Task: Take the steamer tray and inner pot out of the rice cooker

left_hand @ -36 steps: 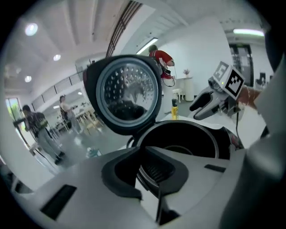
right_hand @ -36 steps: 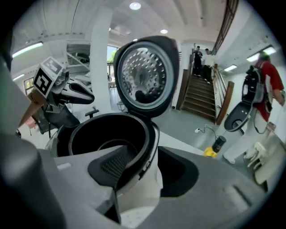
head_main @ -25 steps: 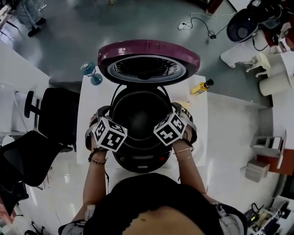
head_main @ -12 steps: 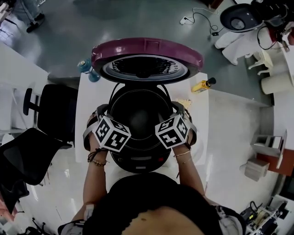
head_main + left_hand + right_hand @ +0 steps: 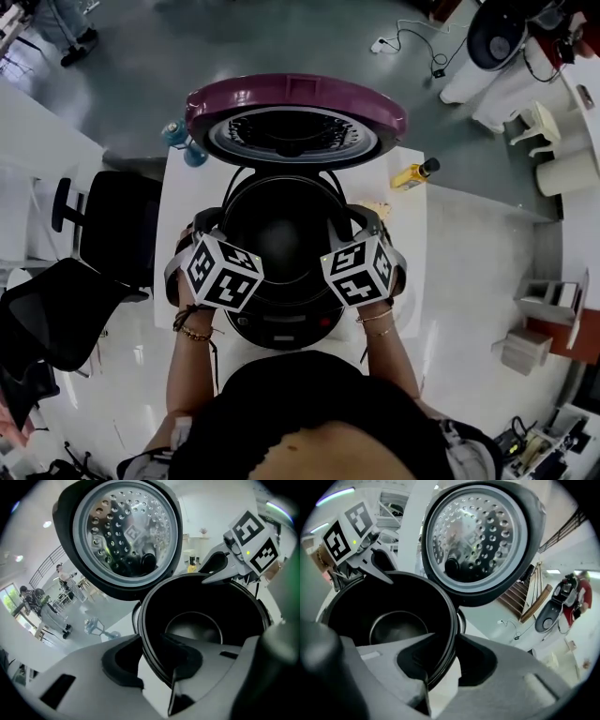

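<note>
Rim of inner pot (image 5: 281, 234) pinched on both sides
Left gripper (image 5: 150, 641) and right gripper (image 5: 449, 641), jaws just closing, each clamp the black rim between their pads; the pot sits in the open rice cooker (image 5: 281, 333) on the white worktop (image 5: 187, 206).

Rim of inner pot (image 5: 281, 230) under marker cubes (image 5: 223, 272)

Floor: glossy grey-green concrete floor (image 5: 281, 37) on the far side, pale white tiled floor (image 5: 478, 281) to the right. White rectangular table (image 5: 412, 248) at centre. Black swivel office chair (image 5: 112, 230) just beside the table's left edge; second black office chair (image 5: 47, 319) nearer. Loose white cable (image 5: 412, 42) on the grey floor. Wooden-railed staircase (image 5: 529, 597) in the right gripper view. Round ceiling light (image 5: 47, 524) lit; overall light bright and even.
</note>
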A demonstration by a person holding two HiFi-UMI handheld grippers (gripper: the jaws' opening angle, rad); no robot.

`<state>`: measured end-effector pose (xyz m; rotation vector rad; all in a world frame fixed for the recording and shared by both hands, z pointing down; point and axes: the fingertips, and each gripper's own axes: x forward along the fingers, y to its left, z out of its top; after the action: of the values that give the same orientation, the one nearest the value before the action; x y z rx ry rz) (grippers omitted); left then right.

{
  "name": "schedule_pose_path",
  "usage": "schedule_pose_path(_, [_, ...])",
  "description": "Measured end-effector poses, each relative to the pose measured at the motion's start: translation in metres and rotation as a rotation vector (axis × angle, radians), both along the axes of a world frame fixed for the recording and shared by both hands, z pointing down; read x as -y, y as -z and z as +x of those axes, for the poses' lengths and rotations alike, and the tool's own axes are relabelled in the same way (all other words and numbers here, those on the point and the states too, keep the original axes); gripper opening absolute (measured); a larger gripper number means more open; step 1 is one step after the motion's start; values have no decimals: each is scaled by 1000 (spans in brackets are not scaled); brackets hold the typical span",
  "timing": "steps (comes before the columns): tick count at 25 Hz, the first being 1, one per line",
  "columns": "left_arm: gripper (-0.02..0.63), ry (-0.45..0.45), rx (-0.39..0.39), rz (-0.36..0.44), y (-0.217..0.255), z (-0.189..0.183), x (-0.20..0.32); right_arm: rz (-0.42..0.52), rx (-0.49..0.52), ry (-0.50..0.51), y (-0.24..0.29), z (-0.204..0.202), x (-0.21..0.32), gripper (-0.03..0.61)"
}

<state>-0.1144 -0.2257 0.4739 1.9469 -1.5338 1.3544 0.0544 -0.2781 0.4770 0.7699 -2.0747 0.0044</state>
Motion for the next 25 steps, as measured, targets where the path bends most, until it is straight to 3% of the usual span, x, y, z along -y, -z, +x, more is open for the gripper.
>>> schedule_pose_path(3, [105, 22, -51, 26, 8, 0, -2, 5, 91, -17, 15, 0, 0, 98])
schedule_pose_path(9, [86, 84, -87, 128, 42, 1, -12, 115, 194, -31, 56, 1, -5, 81])
schedule_pose_path(15, [56, 157, -222, 248, 77, 6, -25, 195, 262, -50, 91, 9, -16, 74])
schedule_pose_path(25, [49, 246, -250, 472, 137, 8, -77, 359, 471, 40, 170, 6, -54, 53])
